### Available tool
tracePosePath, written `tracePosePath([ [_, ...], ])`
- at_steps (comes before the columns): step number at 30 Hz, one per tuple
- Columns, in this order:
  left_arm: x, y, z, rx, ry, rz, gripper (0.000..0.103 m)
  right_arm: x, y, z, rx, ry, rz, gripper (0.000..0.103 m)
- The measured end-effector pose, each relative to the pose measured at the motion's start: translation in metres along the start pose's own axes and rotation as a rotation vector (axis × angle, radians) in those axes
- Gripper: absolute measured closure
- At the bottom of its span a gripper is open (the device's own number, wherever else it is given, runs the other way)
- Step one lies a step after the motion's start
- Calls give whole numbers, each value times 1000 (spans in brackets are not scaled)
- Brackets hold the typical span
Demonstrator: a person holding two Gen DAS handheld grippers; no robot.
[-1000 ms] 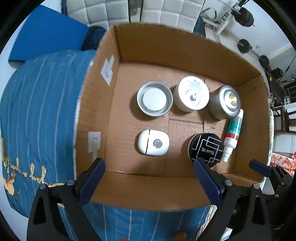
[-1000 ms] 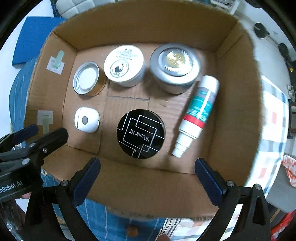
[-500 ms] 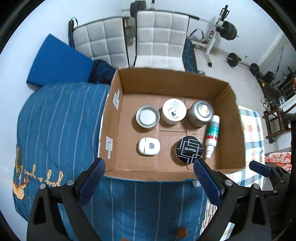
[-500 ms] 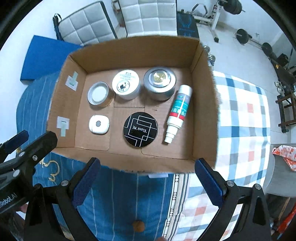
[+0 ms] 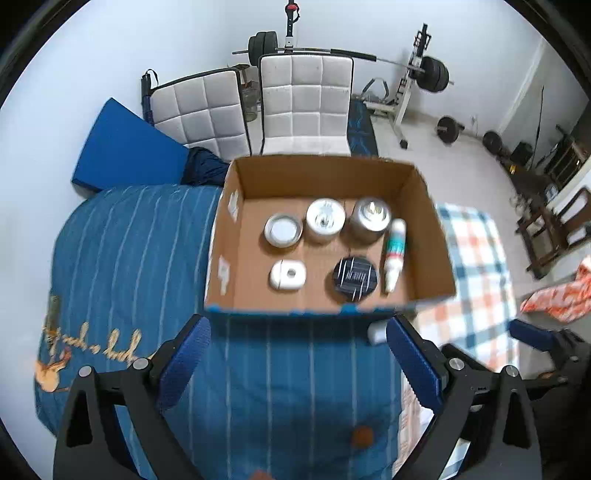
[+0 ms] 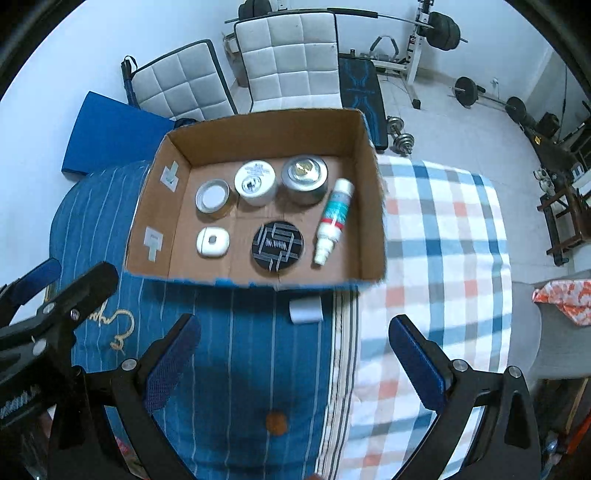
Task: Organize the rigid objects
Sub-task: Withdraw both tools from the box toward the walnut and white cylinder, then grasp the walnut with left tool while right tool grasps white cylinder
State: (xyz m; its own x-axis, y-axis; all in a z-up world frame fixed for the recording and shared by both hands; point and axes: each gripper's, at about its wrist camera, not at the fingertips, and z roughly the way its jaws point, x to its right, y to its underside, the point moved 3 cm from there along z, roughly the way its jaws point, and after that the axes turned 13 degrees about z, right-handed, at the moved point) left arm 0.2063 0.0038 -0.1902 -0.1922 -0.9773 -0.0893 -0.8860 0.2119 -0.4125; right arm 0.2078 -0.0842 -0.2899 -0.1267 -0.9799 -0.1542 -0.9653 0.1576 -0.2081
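An open cardboard box (image 5: 424,192) (image 6: 364,147) rests on the bed. Inside, the back row holds a shallow silver tin (image 5: 282,230) (image 6: 211,196), a white-lidded tin (image 5: 325,219) (image 6: 255,181) and a taller metal tin (image 5: 370,218) (image 6: 304,177). In front lie a small white case (image 5: 287,275) (image 6: 212,241), a round black disc (image 5: 355,278) (image 6: 279,246) and a white spray bottle (image 5: 393,249) (image 6: 333,221). My left gripper (image 5: 299,363) and right gripper (image 6: 293,363) hover open and empty, high above the blanket on the near side of the box.
A blue striped blanket (image 5: 122,258) and a plaid sheet (image 6: 443,240) cover the bed. A small white object (image 6: 306,309) lies just in front of the box. Two white padded chairs (image 5: 295,107), a blue mat (image 5: 125,151) and weight equipment (image 6: 436,22) stand beyond.
Both grippers have pulled up and back from the box, so it looks much smaller and the room has come into view. The items in the box have not moved.
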Motion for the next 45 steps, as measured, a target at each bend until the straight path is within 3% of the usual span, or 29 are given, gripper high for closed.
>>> tracePosePath([
  [2, 9, 23, 4, -29, -11, 16, 5, 14, 19, -4, -9, 2, 18, 0],
  [9, 64, 105, 68, -231, 122, 103, 7, 92, 104, 36, -160, 53, 168, 0],
  [13, 96, 131, 110, -339, 178, 116, 26, 135, 143, 71, -251, 67, 259, 0],
  [18, 128, 155, 156, -467, 187, 136, 35, 159, 161, 99, -306, 65, 284, 0],
  [21, 141, 164, 178, -521, 185, 150, 38, 165, 161, 110, -321, 54, 276, 0],
  [23, 148, 171, 191, -559, 175, 168, 51, 168, 159, 116, -324, 37, 275, 0],
  [25, 155, 167, 189, -526, 149, 197, 56, 169, 155, 121, -332, 25, 278, 0],
  [28, 156, 162, 186, -533, 144, 180, 74, 166, 145, 128, -341, -7, 273, 0],
  [32, 129, 149, 184, -510, 99, 105, 74, 145, 121, 135, -324, -60, 233, 0],
  [39, 52, 126, 193, -479, 102, -121, 74, 81, 62, 150, -231, -119, 180, 0],
  [42, 31, 120, 200, -475, 105, -162, 74, 59, 42, 164, -198, -109, 164, 5],
  [45, 18, 115, 204, -475, 110, -186, 74, 46, 29, 185, -222, -103, 181, 16],
])
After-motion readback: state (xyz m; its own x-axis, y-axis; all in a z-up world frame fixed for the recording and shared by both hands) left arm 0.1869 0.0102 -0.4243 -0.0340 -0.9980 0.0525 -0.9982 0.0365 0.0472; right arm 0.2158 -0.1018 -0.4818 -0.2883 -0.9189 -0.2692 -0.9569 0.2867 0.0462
